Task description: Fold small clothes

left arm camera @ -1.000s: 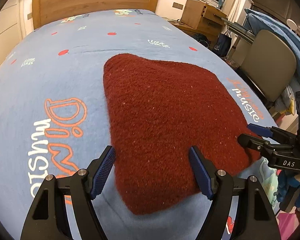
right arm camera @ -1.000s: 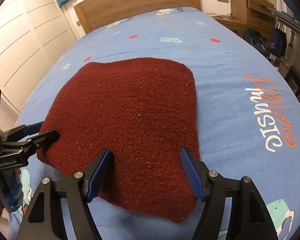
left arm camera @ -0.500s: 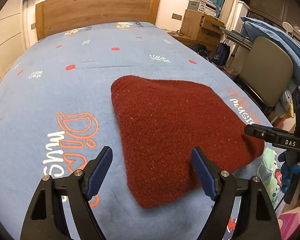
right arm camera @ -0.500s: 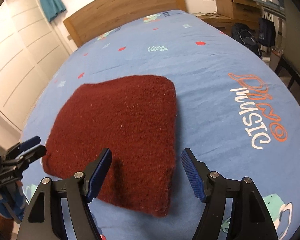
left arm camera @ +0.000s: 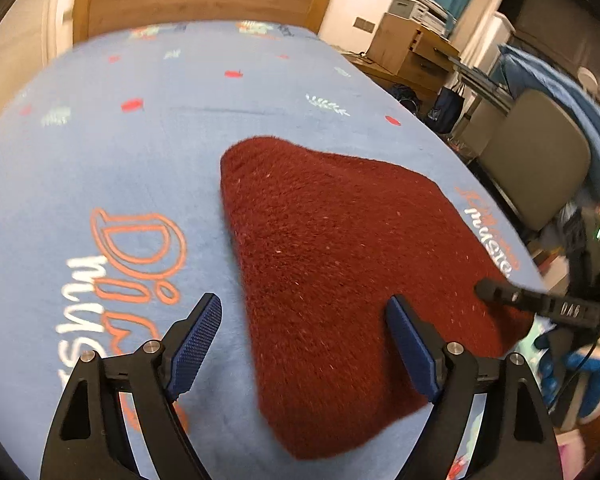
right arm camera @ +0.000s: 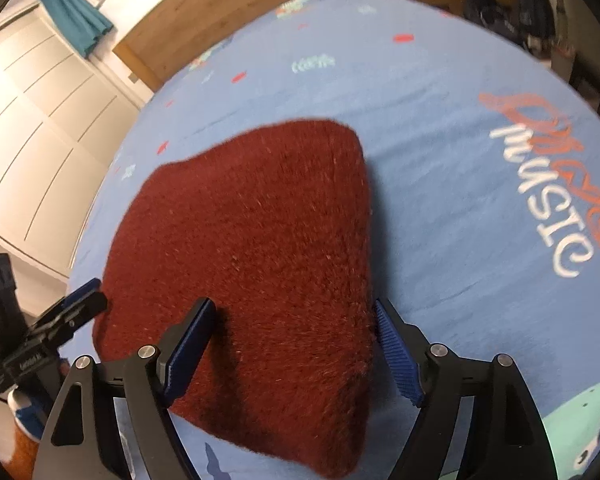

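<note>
Dark red fuzzy knit garment, folded into thick, roughly four-sided pad with rounded corners. Lying flat on blue printed bedsheet, near foot-side edge of bed. Surface nubbly, flecked with pale lint. In right wrist view, right-hand edge looking thick and doubled. No sleeves or openings showing.
</note>
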Available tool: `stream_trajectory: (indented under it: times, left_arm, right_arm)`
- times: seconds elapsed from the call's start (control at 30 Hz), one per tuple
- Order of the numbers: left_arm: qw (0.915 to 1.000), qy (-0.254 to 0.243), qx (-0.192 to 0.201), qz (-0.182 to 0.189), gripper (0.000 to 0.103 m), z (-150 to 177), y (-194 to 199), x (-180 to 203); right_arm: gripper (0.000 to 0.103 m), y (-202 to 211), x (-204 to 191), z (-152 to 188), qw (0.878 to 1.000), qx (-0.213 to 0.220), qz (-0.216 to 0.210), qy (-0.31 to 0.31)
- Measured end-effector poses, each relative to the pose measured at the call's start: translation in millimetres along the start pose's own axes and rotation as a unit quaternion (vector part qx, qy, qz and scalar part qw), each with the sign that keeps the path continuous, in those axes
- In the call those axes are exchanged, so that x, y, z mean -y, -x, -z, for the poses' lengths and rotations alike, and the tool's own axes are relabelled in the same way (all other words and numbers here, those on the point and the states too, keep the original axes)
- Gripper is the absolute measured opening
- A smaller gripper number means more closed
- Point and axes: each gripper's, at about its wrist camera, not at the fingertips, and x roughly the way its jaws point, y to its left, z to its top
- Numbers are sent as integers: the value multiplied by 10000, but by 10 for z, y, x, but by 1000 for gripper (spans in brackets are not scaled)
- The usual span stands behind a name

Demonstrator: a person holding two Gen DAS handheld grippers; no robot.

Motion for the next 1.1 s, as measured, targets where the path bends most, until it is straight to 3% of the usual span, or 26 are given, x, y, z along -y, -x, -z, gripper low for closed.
stream_trajectory:
  times: [0.2, 0.3, 0.5, 0.7, 0.87, 1.1]
  left_arm:
    - [9963, 410, -369, 662, 85, -79, -212, -174]
    - [9901, 617, -647, 1079, 85, -72, -346, -227]
    - [9763, 1155, -825, 1634, 84, -31, -447, -404]
    - [9647, 1525, -714, 2023, 70, -37, -422, -599]
    - [9547, 1825, -540, 2287, 57, -73, -269, -775]
    - [9555, 1806, -172, 2327, 53, -230, 233, -1056]
  right_arm:
    - [84, -178, 163, -22, 9971, -302, -563, -404]
    - [84, -273, 193, -42, 9946, -460, -799, -476]
    - [83, -417, 235, -37, 9885, -642, -1246, -572]
    - [78, -489, 322, -28, 9807, -700, -1615, -854]
    - [57, -406, 212, -42, 9830, -589, -1594, -700]
    - [50, -120, -287, -103, 9846, -259, -1719, -194]
